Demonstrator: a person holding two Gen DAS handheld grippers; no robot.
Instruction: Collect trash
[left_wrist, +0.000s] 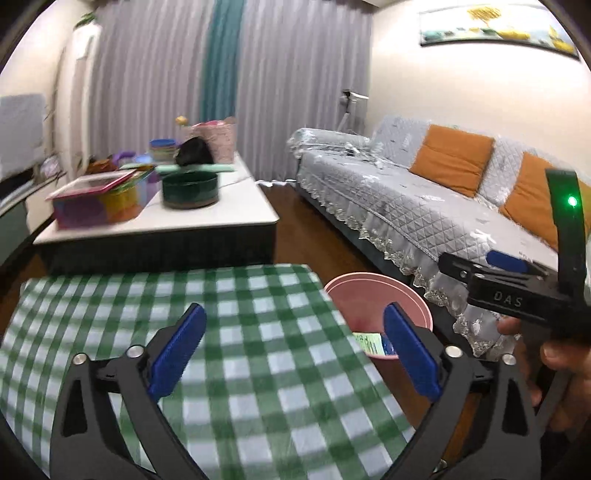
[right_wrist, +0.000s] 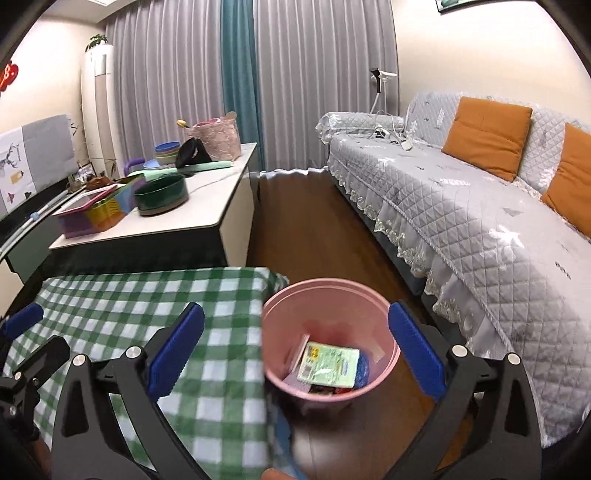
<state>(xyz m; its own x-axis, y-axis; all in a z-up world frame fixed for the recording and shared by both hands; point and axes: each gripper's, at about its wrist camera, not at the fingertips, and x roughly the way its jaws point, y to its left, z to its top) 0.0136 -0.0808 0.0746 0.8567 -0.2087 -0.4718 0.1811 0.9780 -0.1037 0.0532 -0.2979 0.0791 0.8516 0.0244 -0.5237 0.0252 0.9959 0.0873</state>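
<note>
A pink bin (right_wrist: 328, 332) stands on the wood floor beside the table with the green checked cloth (right_wrist: 147, 314). Inside lie a green wrapper (right_wrist: 328, 365) and other packets. My right gripper (right_wrist: 295, 350) is open and empty, above the bin. My left gripper (left_wrist: 291, 347) is open and empty over the cloth (left_wrist: 184, 302), with the bin (left_wrist: 369, 302) to its right. The right gripper (left_wrist: 509, 291) shows at the right in the left wrist view. The left gripper's blue fingertip (right_wrist: 22, 319) shows at the left edge of the right wrist view.
A grey-covered sofa (right_wrist: 480, 206) with orange cushions (right_wrist: 487, 133) runs along the right. A white-topped table (right_wrist: 166, 214) beyond holds a dark green pot (right_wrist: 160, 199), a coloured box, bowls and a pink basket. Wood floor (right_wrist: 303, 229) lies between them.
</note>
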